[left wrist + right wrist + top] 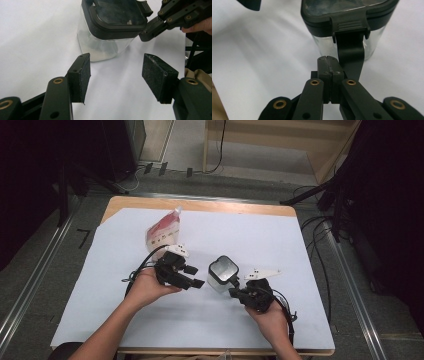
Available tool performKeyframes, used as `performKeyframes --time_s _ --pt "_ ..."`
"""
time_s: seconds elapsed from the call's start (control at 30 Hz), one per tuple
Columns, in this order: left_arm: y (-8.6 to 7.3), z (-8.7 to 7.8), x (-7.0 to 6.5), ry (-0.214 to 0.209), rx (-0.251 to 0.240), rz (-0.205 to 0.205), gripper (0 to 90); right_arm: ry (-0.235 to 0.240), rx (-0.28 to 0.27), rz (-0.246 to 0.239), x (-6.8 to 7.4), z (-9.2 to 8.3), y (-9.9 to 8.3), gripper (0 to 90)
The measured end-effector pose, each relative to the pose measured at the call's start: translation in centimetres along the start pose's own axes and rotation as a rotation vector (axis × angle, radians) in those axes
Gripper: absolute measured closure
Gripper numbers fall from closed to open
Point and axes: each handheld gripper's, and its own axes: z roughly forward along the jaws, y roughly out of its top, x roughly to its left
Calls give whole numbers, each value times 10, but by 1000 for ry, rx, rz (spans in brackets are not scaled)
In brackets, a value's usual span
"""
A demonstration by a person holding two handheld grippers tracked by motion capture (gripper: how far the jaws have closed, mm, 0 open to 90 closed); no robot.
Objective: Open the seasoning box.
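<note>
A clear square container [222,272] with a dark lid stands mid-table on the white sheet. My left gripper [195,276] is just left of it and open, its pads [83,75] apart with nothing between them; in the left gripper view the container [107,32] stands a little beyond the jaws. My right gripper [234,290] comes in from the container's near right side and is shut, its jaws pressed together [328,60] on nothing. Its tip sits beside the lid's latch flap [350,50], which hangs down over the container's clear wall. That same tip [147,33] touches the lid's edge in the left gripper view.
A red and white pouch [162,231] lies at the back left of the white sheet [250,235], behind my left hand. The wooden table edge [200,205] runs along the far side. Cables and dark stands are on the floor to the right.
</note>
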Motion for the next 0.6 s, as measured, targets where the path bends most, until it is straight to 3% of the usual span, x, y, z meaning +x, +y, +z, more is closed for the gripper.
performKeyframes --time_s 0.13,0.43,0.6 --pt "0 1 -1 10 7 17 388 -17 5 1 -6 -2 0 900" --pt "2 4 0 -15 3 -3 372 -43 8 14 -24 -9 3 900" --pt "3 6 0 -15 4 29 349 -62 7 -9 -29 -14 6 900"
